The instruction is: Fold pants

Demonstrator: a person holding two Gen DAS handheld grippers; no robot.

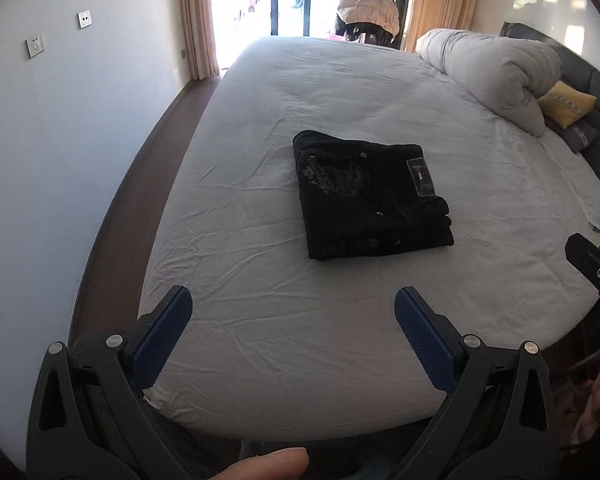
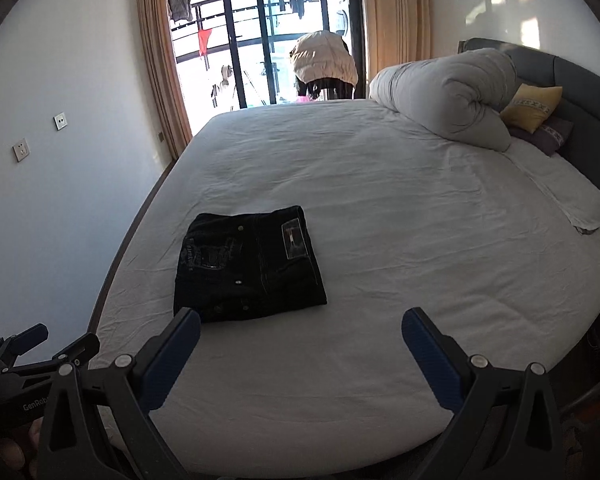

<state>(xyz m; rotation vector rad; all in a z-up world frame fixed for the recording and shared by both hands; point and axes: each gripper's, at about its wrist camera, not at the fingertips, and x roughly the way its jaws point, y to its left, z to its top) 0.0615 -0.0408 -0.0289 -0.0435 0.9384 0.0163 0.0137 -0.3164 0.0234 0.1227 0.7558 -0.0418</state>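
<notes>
Pants (image 1: pixel 370 200) folded on bed (image 1: pixel 260 320), ahead of both spread grippers.

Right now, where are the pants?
The folded black pants lie flat mid-bed on the grey sheet, ahead of both open grippers: centred in the left wrist view, left of centre in the right wrist view.
</notes>
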